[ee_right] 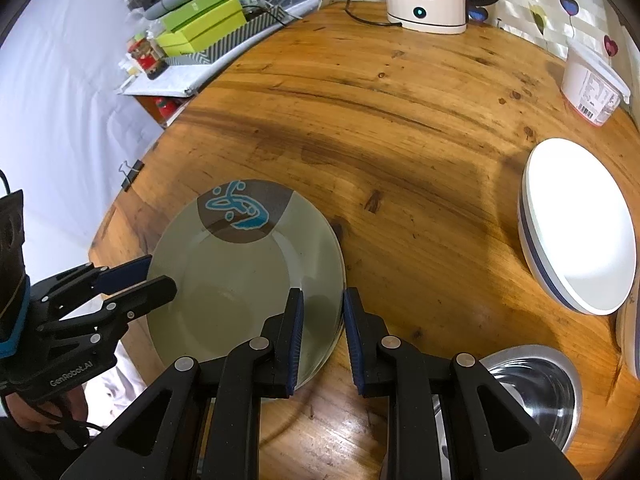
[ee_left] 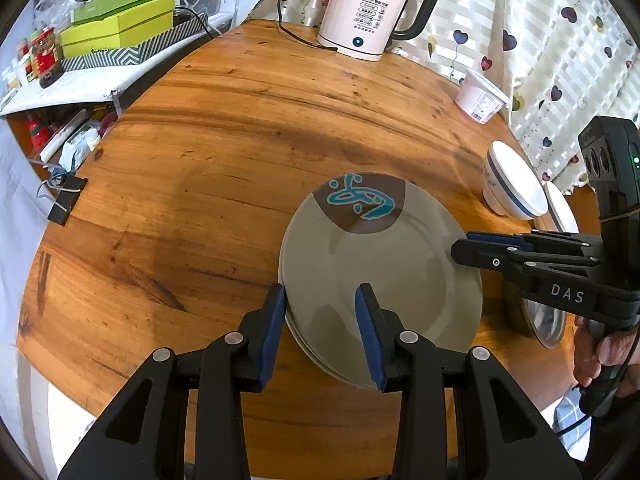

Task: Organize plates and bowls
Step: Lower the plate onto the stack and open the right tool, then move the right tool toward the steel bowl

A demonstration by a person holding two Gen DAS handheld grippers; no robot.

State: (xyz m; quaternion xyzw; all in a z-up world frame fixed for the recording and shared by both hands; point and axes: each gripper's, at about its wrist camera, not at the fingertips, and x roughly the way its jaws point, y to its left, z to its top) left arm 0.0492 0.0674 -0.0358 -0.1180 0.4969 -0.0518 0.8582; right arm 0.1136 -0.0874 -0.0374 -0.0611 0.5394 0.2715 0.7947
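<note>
Stacked grey plates (ee_left: 384, 276), white bowls (ee_right: 580, 228) apart

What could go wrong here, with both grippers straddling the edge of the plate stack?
The left gripper and right gripper are both open around the plate stack rim; uneven closing could tilt the top plate. The stack sits near the table edge, so a shove might slide it off. The steel bowl crowds the right gripper.

Bright daylight glares off the white bowl (ee_right: 580, 224); fisheye edges curve darkly.
</note>
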